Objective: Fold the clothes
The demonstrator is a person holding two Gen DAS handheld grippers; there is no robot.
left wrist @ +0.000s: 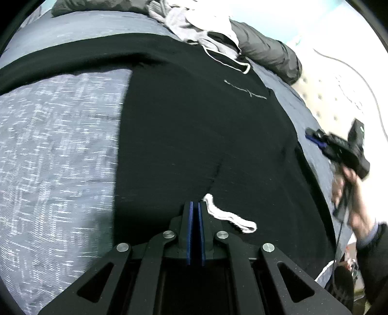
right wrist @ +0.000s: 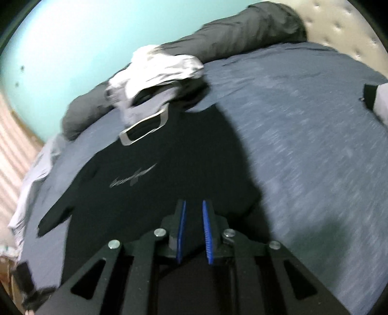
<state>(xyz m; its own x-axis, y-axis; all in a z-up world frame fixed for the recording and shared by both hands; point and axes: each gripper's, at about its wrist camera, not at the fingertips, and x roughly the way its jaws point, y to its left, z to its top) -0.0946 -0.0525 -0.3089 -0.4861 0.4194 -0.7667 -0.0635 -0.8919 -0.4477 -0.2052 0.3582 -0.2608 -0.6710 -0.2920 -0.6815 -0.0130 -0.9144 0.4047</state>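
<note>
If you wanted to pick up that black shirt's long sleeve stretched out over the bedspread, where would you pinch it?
Probably at the cuff end of the sleeve, coming down from above. The black shirt lies flat on the bedspread, so only a thin edge offers the fingers anything to close on, and the sleeve end looks free of the grey clothes pile.

Right gripper, blue pads slightly apart and empty, above a black shirt spread on a blue-grey bedspread.
</note>
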